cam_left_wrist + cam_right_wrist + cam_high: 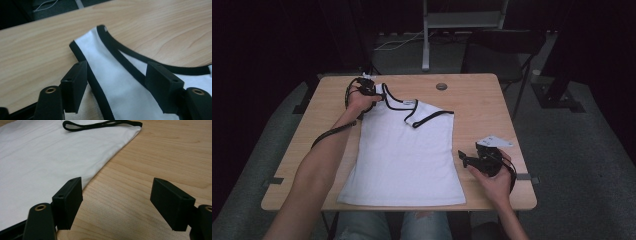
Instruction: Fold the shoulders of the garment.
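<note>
shirt [404, 150] flat on table [477, 100] — left gripper [116, 82] fingers astride strap | right gripper [116, 202] agape

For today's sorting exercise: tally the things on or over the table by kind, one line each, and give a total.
White tank top with black trim: 1
Hand-held tongs, left tongs and right tongs: 2
Small round dark disc near the table's far edge: 1
Total: 4

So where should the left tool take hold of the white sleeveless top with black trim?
Probably the black-edged shoulder strap of the white sleeveless top. The open left tool already straddles it, coming along the wooden table; the narrow strap fits between the jaws.
</note>
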The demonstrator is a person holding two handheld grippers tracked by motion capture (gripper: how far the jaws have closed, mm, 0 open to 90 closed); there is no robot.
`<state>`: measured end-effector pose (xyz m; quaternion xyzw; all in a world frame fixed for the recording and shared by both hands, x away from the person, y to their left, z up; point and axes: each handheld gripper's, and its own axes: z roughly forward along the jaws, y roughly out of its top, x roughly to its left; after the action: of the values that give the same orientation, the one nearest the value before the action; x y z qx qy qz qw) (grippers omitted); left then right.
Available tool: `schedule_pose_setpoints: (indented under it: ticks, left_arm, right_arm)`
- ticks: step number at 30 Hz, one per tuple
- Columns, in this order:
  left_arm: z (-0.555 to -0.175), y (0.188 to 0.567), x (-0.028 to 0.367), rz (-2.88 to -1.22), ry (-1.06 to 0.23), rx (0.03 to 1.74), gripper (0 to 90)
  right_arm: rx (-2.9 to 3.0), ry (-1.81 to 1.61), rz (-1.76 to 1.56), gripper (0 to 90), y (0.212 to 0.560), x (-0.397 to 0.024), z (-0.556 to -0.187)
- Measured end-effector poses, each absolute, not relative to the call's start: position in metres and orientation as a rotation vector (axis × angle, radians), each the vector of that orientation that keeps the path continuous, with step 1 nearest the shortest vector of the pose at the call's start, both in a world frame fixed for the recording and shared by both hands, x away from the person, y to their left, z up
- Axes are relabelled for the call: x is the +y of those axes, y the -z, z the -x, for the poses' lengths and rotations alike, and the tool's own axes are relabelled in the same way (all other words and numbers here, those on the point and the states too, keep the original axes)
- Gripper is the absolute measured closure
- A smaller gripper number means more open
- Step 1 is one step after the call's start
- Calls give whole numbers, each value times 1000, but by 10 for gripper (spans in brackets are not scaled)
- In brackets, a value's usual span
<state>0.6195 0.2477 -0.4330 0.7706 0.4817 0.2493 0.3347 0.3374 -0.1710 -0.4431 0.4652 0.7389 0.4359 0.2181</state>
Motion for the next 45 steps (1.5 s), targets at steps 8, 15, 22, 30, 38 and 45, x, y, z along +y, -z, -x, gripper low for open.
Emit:
schedule_pose_setpoints:
  ticks: [8, 15, 22, 30, 38, 45]
  left_arm:
    - [-621, 438, 251, -1997, -593, 1256, 410]
    - [-621, 432, 244, -2056, -542, 1223, 671]
    - [-620, 431, 236, -2073, -505, 1207, 817]
    - [-611, 425, 234, -2042, -503, 1174, 844]
    - [-595, 406, 233, -2022, -536, 1119, 849]
    - [-577, 398, 232, -2004, -574, 1068, 850]
  right_arm:
    - [2049, -1205, -1284, 254, 443, -171, -336]
    - [2054, -1205, -1285, 254, 443, -171, -337]
    - [2053, -1212, -1283, 254, 443, -171, -337]
    - [2047, -1220, -1282, 254, 443, -172, -335]
    - [2045, -1226, -1289, 253, 443, -173, -335]
    - [2044, -1223, -1286, 253, 443, -173, -335]
